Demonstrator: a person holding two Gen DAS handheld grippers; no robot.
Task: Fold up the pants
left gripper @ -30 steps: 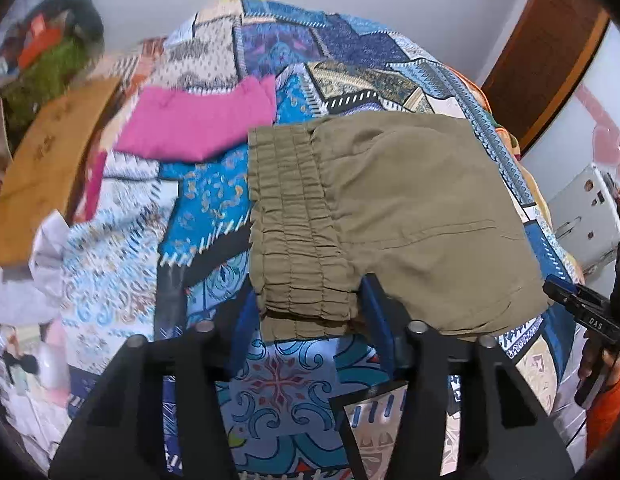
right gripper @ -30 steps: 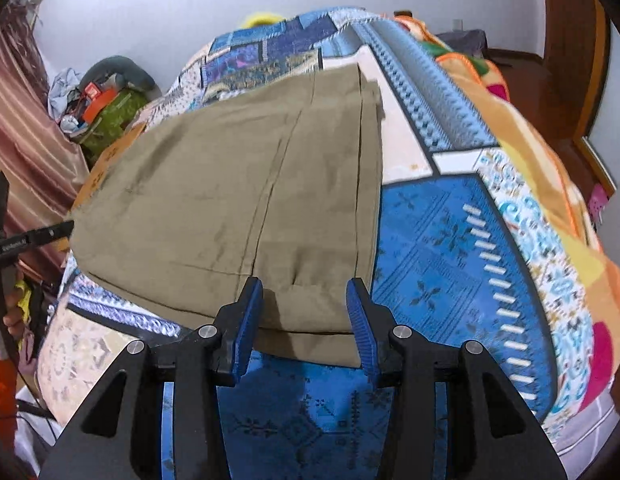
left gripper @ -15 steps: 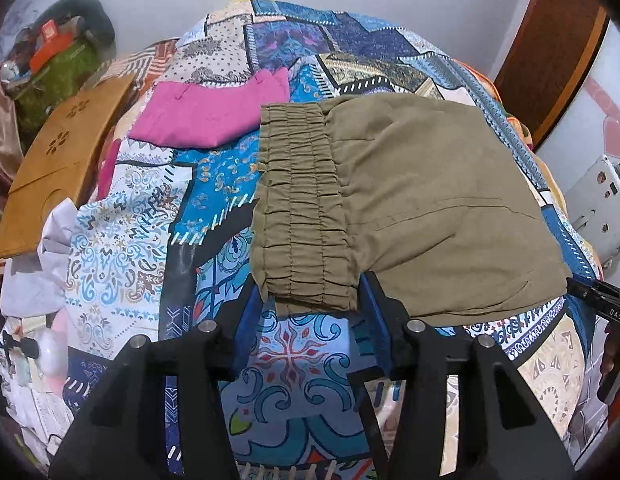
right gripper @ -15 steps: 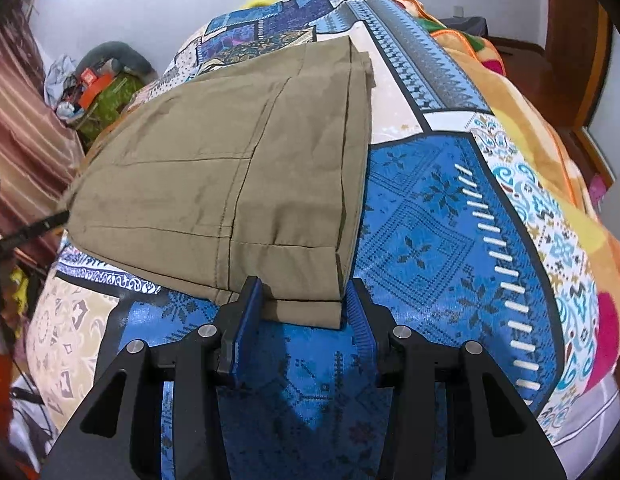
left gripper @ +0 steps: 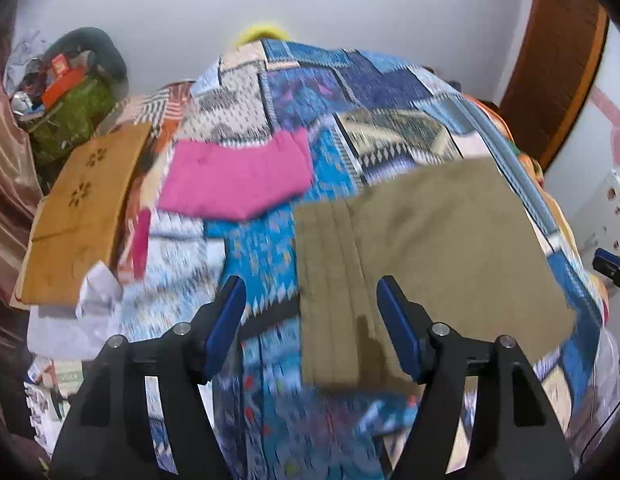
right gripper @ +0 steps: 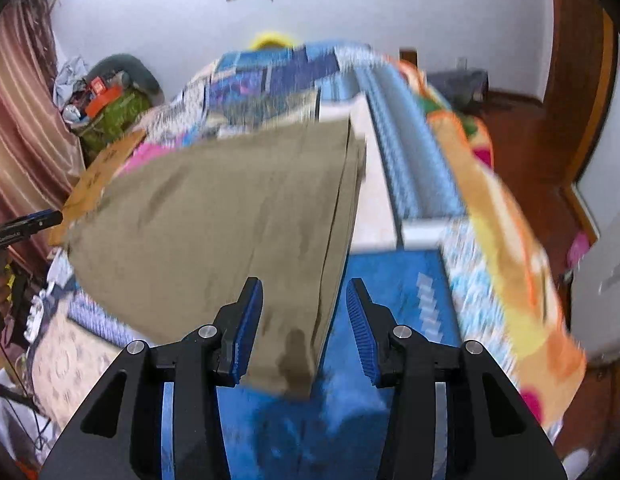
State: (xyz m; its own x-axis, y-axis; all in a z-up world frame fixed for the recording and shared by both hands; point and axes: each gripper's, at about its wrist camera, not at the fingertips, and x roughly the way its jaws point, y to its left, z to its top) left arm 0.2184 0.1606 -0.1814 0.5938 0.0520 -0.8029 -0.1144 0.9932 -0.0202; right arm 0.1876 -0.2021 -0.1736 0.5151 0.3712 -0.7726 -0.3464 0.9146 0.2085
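The olive-green pants (left gripper: 429, 248) lie folded flat on the patchwork bedspread (left gripper: 270, 264), elastic waistband toward the left wrist view. My left gripper (left gripper: 310, 316) is open and empty, hovering above the waistband's near corner. In the right wrist view the pants (right gripper: 214, 232) show their folded leg ends. My right gripper (right gripper: 304, 324) is open and empty, above the near corner of the leg ends. Both views are blurred by motion.
A folded pink garment (left gripper: 238, 176) lies on the bed beyond the pants. A wooden board (left gripper: 82, 216) leans at the bed's left side, with a cluttered green bag (left gripper: 70, 108) behind it. A brown door (left gripper: 557, 60) is at the right.
Both grippers have pulled back and lifted away from the pants' near edge. The left jaws have spread wider. The pants stay flat on the bed.
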